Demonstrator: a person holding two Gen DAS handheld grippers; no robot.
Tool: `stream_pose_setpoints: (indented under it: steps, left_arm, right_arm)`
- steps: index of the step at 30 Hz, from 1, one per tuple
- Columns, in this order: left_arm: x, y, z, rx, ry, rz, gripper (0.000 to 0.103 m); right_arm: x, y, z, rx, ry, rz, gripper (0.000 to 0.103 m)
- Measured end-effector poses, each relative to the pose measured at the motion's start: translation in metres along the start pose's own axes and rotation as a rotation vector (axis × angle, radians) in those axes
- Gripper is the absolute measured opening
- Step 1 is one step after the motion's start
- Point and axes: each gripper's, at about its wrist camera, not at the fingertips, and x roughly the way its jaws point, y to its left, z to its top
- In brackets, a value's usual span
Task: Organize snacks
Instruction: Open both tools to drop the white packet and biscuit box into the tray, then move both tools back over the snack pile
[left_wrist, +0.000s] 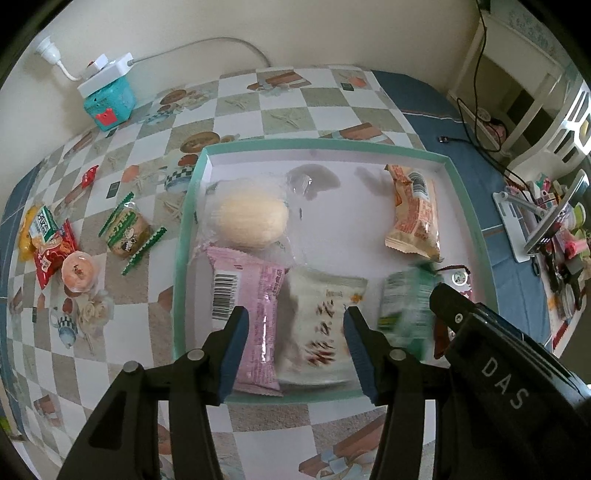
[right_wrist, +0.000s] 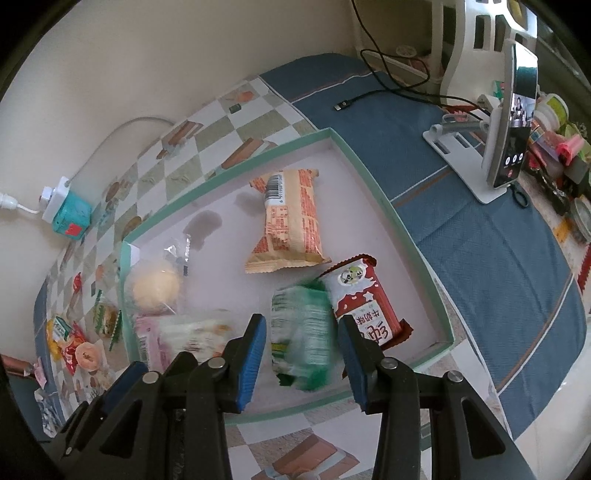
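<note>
A teal-rimmed tray holds several snacks. My left gripper hangs open over its near edge. A blurred white packet with red print lies between the pads without being pressed, beside a pink packet. My right gripper is open too, and a blurred green packet sits loose between its pads, with gaps on both sides. A red packet, an orange packet and a wrapped round bun also lie in the tray.
Left of the tray on the checkered cloth lie a green-edged biscuit pack, a red packet and a jelly cup. A teal box under a power strip stands by the wall. A phone on a stand and clutter are at the right.
</note>
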Motion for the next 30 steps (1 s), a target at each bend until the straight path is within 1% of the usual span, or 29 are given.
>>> stream_pose_setpoints:
  steps: [6, 8, 11, 13, 19, 20, 21, 22, 24, 26, 30]
  left_arm:
    - [-0.004, 0.003, 0.002, -0.007, -0.005, 0.003, 0.056]
    - [-0.005, 0.005, 0.002, -0.013, -0.007, 0.008, 0.064]
    - [-0.008, 0.010, 0.003, -0.025, -0.008, 0.022, 0.069]
    - [-0.008, 0.017, 0.004, -0.045, -0.001, 0.039, 0.071]
    - [-0.011, 0.044, 0.006, -0.134, -0.001, 0.091, 0.074]
    - [-0.012, 0.049, 0.006, -0.150, -0.004, 0.101, 0.079]
    - [-0.012, 0.054, 0.006, -0.166, -0.005, 0.110, 0.084]
    - [-0.013, 0.060, 0.007, -0.183, -0.006, 0.120, 0.092]
    - [-0.014, 0.072, 0.006, -0.215, -0.014, 0.149, 0.092]
    - [-0.016, 0.085, 0.005, -0.248, -0.014, 0.172, 0.092]
    - [-0.021, 0.114, 0.003, -0.314, -0.024, 0.218, 0.094]
  right_arm:
    - [-0.003, 0.000, 0.001, -0.004, -0.005, -0.005, 0.045]
    - [-0.005, -0.001, 0.002, -0.004, -0.011, -0.005, 0.045]
    - [-0.009, -0.001, 0.002, -0.002, -0.018, -0.008, 0.045]
    - [-0.009, -0.001, 0.003, -0.001, -0.016, -0.013, 0.047]
    - [-0.004, 0.000, 0.001, -0.008, 0.001, -0.035, 0.049]
    - [-0.004, 0.002, 0.000, -0.013, 0.003, -0.039, 0.050]
    - [-0.003, 0.003, 0.000, -0.017, 0.004, -0.043, 0.054]
    - [-0.003, 0.006, -0.001, -0.024, 0.003, -0.048, 0.061]
    - [-0.004, 0.014, -0.003, -0.047, -0.001, -0.054, 0.065]
    - [-0.004, 0.020, -0.005, -0.066, -0.004, -0.055, 0.065]
    - [-0.005, 0.036, -0.009, -0.096, -0.007, -0.059, 0.072]
